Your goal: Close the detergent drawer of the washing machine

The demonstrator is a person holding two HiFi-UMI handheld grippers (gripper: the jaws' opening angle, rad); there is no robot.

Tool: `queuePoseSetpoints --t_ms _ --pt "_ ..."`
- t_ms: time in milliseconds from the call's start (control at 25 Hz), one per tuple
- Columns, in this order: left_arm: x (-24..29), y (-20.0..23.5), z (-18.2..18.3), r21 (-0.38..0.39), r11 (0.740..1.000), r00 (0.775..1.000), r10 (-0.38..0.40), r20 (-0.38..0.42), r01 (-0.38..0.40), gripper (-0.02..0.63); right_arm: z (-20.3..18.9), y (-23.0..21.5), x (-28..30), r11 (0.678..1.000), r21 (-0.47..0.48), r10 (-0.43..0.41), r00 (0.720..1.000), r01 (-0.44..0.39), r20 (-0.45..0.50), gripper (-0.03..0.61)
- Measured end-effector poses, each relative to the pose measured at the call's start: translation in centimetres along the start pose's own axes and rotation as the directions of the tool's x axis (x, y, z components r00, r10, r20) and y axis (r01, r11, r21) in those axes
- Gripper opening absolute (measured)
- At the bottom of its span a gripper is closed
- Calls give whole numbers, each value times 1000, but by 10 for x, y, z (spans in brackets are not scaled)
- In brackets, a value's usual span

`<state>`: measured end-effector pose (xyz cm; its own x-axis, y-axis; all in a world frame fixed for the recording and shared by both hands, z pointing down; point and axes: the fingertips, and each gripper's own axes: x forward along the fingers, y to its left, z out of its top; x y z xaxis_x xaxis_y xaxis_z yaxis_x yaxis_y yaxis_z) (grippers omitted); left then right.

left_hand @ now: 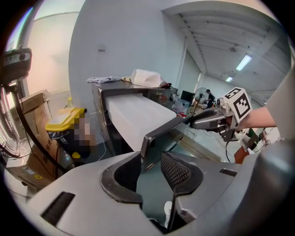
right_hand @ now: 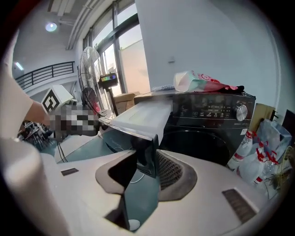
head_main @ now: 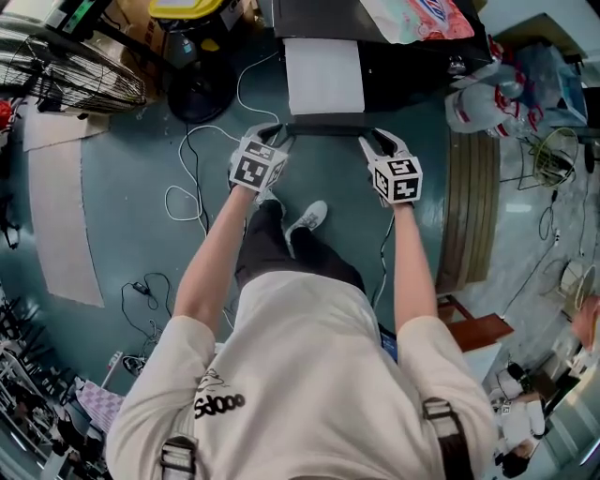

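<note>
The washing machine (right_hand: 209, 122) has its white detergent drawer (head_main: 323, 75) pulled far out, ending in a dark front panel (head_main: 328, 123). My left gripper (head_main: 272, 141) is at the panel's left end and my right gripper (head_main: 377, 142) at its right end. In the left gripper view the panel's corner (left_hand: 154, 140) stands between the jaws of the left gripper (left_hand: 152, 173), with gaps to both pads. In the right gripper view the panel's end (right_hand: 146, 154) sits between the jaws of the right gripper (right_hand: 145, 168), close to the meshed pad (right_hand: 168, 169) and apart from the other.
A pink-and-white bag (head_main: 417, 17) lies on top of the machine. Bagged bottles (head_main: 478, 98) stand to its right, a fan (head_main: 66, 70) and a yellow-lidded bin (left_hand: 64, 120) to its left. A white cable (head_main: 187, 202) loops over the floor by the person's feet.
</note>
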<state>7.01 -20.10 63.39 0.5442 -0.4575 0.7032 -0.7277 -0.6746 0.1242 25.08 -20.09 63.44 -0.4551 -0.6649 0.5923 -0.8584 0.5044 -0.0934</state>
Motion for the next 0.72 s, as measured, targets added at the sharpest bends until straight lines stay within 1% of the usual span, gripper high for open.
queuePoseSetpoints --t_ms 80,200,320,440,600,720 --pt "3 -1 1 -9 1000 1000 -3 5 3 137 2 1 3 1000 3 -1 1000 1 9 112" --pt "8 0 5 -23 1000 1000 5 17 -5 106 3 -1 3 1000 -12 -9 1000 9 8 106" --pt "8 0 6 -36 999 1000 -3 25 4 103 3 -1 2 1000 -22 -19 1000 19 -3 104" --pt "7 4 6 -64 998 1000 -16 17 17 103 6 1 3 999 -42 -23 1000 23 -6 104" --pt "7 3 9 -55 998 1000 -21 12 22 98 10 -1 2 998 -37 -56 998 57 22 106" --pt "5 3 14 -95 995 999 -38 30 40 97 13 -3 1 997 -27 -73 997 74 32 106"
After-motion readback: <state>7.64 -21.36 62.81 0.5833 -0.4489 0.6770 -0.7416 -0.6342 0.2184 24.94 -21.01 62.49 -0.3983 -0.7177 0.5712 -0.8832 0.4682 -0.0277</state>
